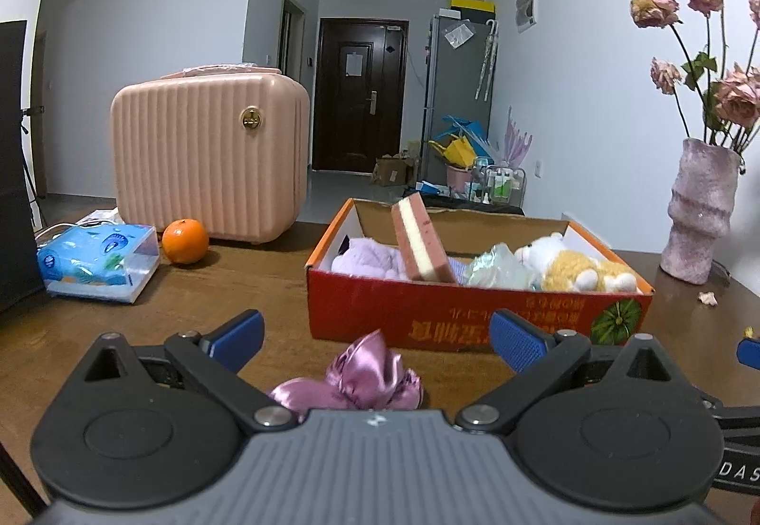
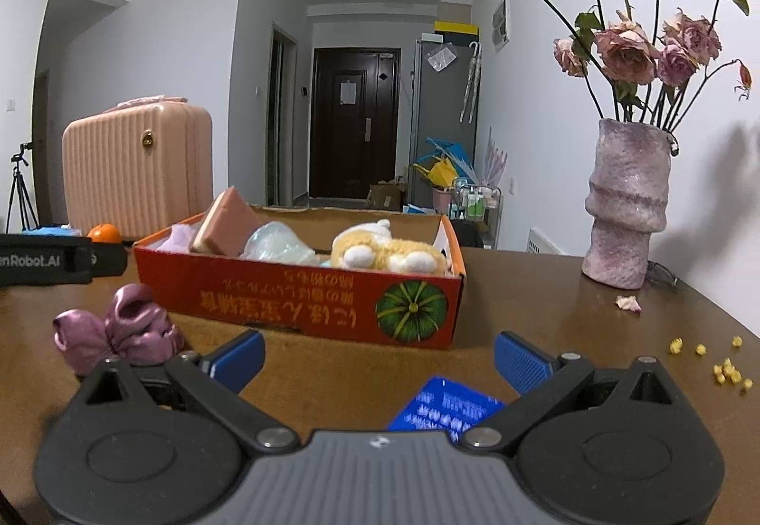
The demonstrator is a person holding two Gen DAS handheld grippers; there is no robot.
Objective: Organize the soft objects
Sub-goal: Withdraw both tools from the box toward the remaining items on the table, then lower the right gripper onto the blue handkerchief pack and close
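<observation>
Bow (image 1: 354,375) of shiny purple cloth lies right between the wide-open left gripper (image 1: 377,342), nearer than the empty, wide-open right gripper (image 2: 380,356).

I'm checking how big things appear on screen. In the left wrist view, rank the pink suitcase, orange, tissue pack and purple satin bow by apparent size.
1. pink suitcase
2. tissue pack
3. purple satin bow, partly hidden by the left gripper and closest to the camera, so unsure
4. orange
</observation>
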